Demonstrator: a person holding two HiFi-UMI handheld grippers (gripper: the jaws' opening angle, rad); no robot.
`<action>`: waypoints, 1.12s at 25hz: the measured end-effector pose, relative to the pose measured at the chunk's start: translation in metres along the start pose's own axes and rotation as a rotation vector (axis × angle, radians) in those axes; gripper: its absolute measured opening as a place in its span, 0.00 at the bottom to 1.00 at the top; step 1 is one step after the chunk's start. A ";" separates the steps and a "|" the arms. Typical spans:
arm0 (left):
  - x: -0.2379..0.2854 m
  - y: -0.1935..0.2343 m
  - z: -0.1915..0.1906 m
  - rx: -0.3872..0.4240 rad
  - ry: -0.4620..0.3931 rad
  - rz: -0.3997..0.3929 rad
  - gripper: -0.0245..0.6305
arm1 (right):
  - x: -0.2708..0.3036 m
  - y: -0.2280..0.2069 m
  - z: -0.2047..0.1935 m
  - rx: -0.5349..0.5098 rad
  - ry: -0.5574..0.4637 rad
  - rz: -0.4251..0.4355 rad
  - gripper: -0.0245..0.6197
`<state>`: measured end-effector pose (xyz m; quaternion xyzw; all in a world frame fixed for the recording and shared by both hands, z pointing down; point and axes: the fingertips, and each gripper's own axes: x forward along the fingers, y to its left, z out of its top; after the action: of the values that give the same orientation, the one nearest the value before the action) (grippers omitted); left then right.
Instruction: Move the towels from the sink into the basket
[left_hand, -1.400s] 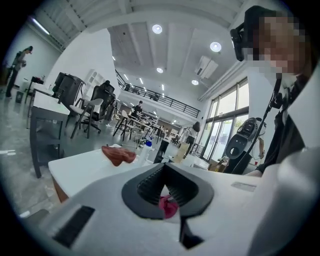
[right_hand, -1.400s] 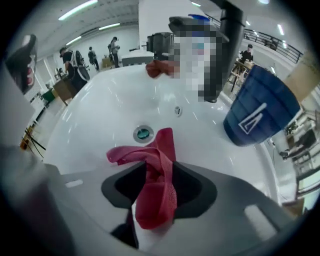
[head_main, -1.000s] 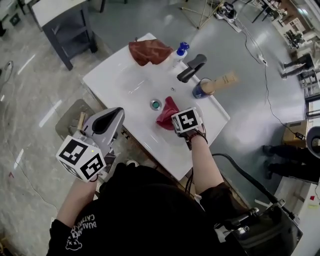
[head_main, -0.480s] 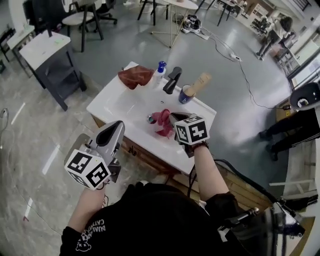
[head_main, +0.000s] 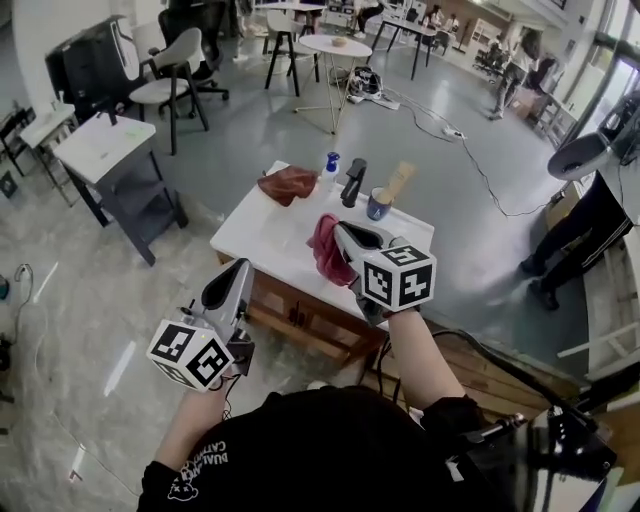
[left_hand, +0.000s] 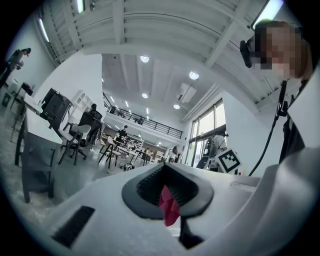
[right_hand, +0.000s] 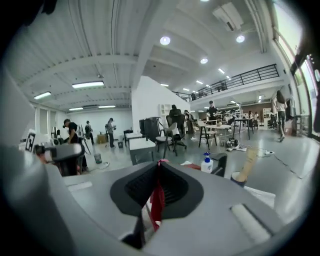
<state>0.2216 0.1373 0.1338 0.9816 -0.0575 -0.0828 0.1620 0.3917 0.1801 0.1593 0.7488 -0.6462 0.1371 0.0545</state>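
The right gripper (head_main: 346, 236) is clamped narrowly on a pinkish-red towel (head_main: 325, 250), holding it in the air above the white sink top (head_main: 258, 232). The towel hangs with its long axis roughly vertical and its loose end pointing down. A second, rust-brown towel (head_main: 288, 185) lies crumpled at the sink top's far corner, near a blue-capped bottle (head_main: 330, 164), a black tap (head_main: 352, 182) and a blue cup (head_main: 378, 206). The left gripper (head_main: 240, 268) hovers beside the counter, its jaws almost together and no cloth in its grip. White lettering on the black sleeve (head_main: 195, 465) cannot be read. The glossy grey floor (head_main: 250, 130) belongs to an open workshop with office chairs (head_main: 180, 60).
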 end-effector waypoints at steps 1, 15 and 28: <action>-0.011 0.000 0.005 0.005 -0.007 0.002 0.04 | -0.004 0.017 0.008 0.012 -0.030 0.023 0.07; -0.195 0.044 0.051 0.049 -0.062 0.186 0.04 | 0.017 0.225 0.013 -0.057 -0.049 0.270 0.07; -0.303 0.090 0.037 0.007 -0.137 0.451 0.04 | 0.077 0.329 -0.026 -0.098 0.050 0.487 0.07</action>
<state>-0.0896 0.0836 0.1719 0.9365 -0.2867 -0.1105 0.1688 0.0747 0.0615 0.1745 0.5639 -0.8118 0.1332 0.0722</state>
